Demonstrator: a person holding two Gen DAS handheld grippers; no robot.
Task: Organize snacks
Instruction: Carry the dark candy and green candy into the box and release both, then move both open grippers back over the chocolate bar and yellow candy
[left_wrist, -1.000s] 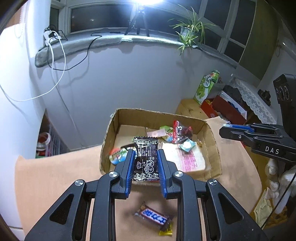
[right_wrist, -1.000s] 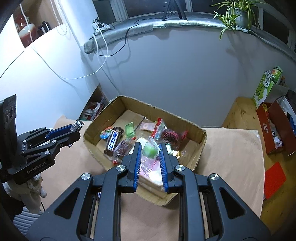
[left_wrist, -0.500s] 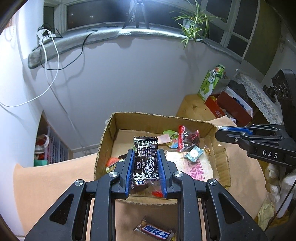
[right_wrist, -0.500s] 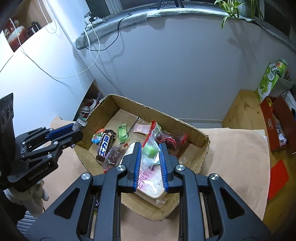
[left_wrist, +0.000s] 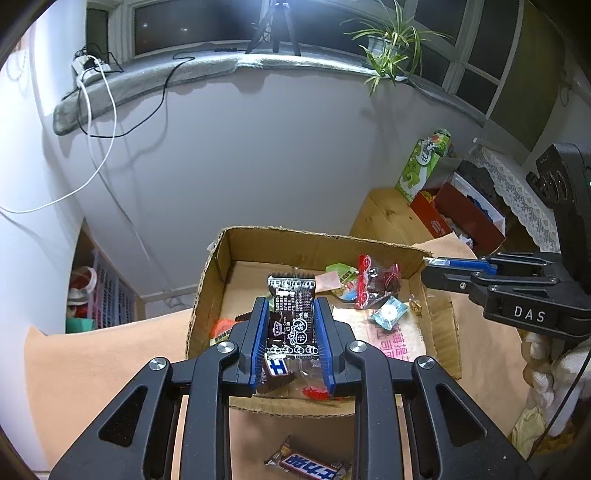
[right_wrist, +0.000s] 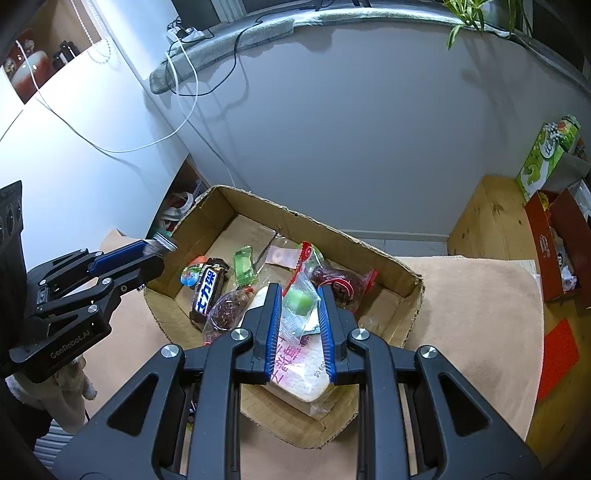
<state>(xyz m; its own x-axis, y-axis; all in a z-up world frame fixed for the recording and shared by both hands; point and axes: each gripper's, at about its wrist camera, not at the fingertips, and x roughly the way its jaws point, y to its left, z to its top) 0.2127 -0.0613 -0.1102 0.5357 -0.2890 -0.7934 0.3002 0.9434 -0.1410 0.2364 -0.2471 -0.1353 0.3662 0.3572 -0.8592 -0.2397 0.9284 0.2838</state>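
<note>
An open cardboard box (left_wrist: 258, 243) (right_wrist: 369, 247) on the tan table cover holds several snacks. My left gripper (left_wrist: 291, 339) is shut on a black snack packet with white print (left_wrist: 293, 317), held over the box's near-left part. My right gripper (right_wrist: 298, 325) is shut on a clear bag with a green candy (right_wrist: 300, 301), held over a white pink-lettered pack (right_wrist: 295, 373) in the box. In the right wrist view the left gripper (right_wrist: 159, 249) shows at the box's left wall. A blue-labelled chocolate bar (right_wrist: 208, 291) lies inside the box.
A second chocolate bar (left_wrist: 308, 466) lies on the table cover before the box. A red open box (left_wrist: 458, 218) and a green carton (left_wrist: 424, 162) stand on a wooden surface at the right. A grey wall rises behind the box.
Both grippers have moved forward over the box with their snacks still held. The left one now hangs past the near wall.
</note>
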